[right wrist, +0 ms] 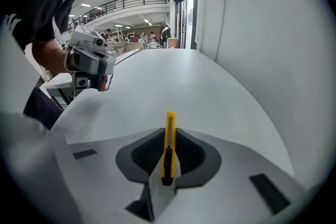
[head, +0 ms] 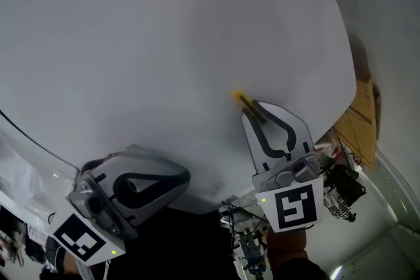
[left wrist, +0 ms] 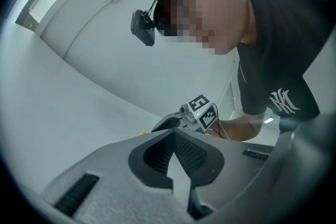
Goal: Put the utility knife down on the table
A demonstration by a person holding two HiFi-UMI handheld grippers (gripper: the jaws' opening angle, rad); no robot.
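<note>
Yellow utility knife (right wrist: 169, 124), likely light and stiff, clamped mid-handle in right gripper (right wrist: 168, 136), pointing 12 o'clock; left gripper (left wrist: 173, 134) closed, empty.

Brown cardboard sheets (head: 363, 120) sit low by the pale wall at the right. The person wears a black T-shirt (left wrist: 286, 23) and a small black head-mounted camera (left wrist: 143, 28). A dark balcony railing (right wrist: 131, 0) curves far behind.

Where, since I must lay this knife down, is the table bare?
The round white table is bare ahead and left of the yellow utility knife clamped in the right gripper. Only the near edge is crowded, by the shut left gripper.
</note>
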